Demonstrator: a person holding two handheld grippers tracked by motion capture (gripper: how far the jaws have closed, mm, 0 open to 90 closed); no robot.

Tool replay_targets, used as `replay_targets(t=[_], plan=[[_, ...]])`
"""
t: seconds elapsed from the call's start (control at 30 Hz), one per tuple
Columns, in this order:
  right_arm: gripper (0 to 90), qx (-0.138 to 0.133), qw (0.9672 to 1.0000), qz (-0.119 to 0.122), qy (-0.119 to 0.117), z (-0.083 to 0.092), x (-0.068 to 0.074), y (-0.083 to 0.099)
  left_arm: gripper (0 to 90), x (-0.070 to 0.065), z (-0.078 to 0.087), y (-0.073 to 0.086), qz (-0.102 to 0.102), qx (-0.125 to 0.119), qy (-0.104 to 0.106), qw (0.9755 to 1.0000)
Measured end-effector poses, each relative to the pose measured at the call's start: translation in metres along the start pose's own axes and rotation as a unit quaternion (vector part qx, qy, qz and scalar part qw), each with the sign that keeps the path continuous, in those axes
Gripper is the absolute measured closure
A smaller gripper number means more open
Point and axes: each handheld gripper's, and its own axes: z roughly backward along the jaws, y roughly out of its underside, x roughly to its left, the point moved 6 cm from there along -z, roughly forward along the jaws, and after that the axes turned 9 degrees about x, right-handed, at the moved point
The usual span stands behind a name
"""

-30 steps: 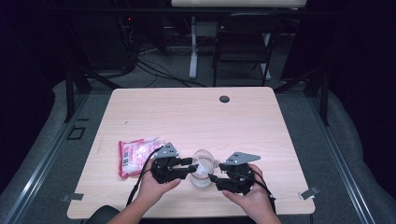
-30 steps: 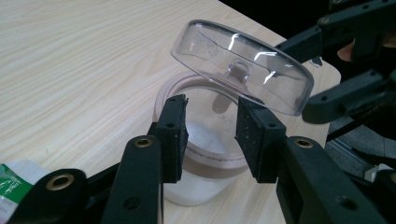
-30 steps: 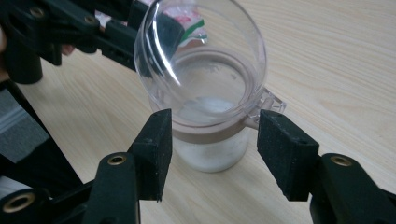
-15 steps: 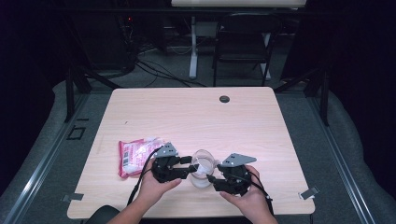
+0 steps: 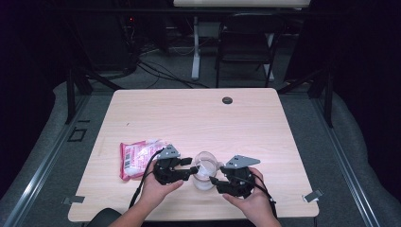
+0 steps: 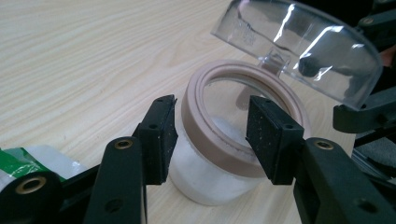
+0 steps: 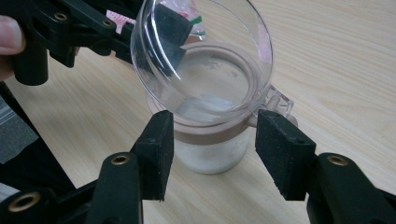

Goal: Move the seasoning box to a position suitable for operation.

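2 grippers meet over 1 small jar (image 5: 204,176) near the front edge of the table (image 5: 198,113), between your hands. The jar is clear with a tan collar around its mouth and white powder inside; its clear domed lid (image 5: 206,163) stands flipped up on a hinge at the rim.

Your left gripper (image 5: 193,169) comes in from the left of the high view. In the left gripper view, 1 black pad sits against the outside of the collar (image 6: 219,135) and the other hangs over the mouth, so the near rim lies between the jaws; they have just been opening, and you cannot tell whether the pads press on the rim at this moment.

Your right gripper (image 7: 215,151) faces the jar from the opposite side. In the right gripper view its jaws straddle the jar (image 7: 212,140) below the collar, with a gap visible on each side: released, not grasping. The raised lid (image 7: 201,56) tilts toward this camera.

A pink and white packet (image 5: 137,158) lies flat on the table just left of your left hand (image 5: 158,187).
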Motion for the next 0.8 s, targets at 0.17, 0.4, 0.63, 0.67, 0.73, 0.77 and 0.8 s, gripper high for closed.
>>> replay_targets(t=[0.17,0.4,0.63,0.67,0.73,0.77,0.8], plan=[[47.3,-0.001,1.0,-0.001,0.002,0.0003,-0.0009,0.0001,51.3,-0.0005,-0.0033,0.0005,-0.004,-0.006,0.006,1.0],[47.3,-0.006,1.0,-0.006,0.0,0.0013,-0.0017,-0.0005,50.7,-0.0003,-0.0041,0.0009,-0.006,-0.009,0.007,0.9999],[47.3,-0.01,0.9999,-0.007,0.002,0.0025,-0.0035,-0.0006,50.4,-0.0004,-0.0043,0.0009,-0.007,-0.009,0.006,0.9999],[47.3,-0.009,0.9999,-0.008,0.002,0.0028,-0.0038,-0.0005,50.4,-0.0005,-0.0044,0.0009,-0.006,-0.009,0.006,0.9999],[47.2,-0.009,0.9999,-0.007,0.003,0.0034,-0.0047,-0.0004,50.4,-0.0005,-0.0044,0.0009,-0.007,-0.009,0.006,0.9999],[47.2,-0.011,0.9999,-0.008,0.005,0.0034,-0.0052,-0.0006,50.4,-0.0004,-0.0045,0.0008,-0.007,-0.01,0.005,0.9999],[47.2,-0.011,0.9999,-0.009,0.005,0.0037,-0.0056,-0.0004,50.4,-0.0005,-0.0045,0.0008,-0.008,-0.01,0.005,0.9999]])
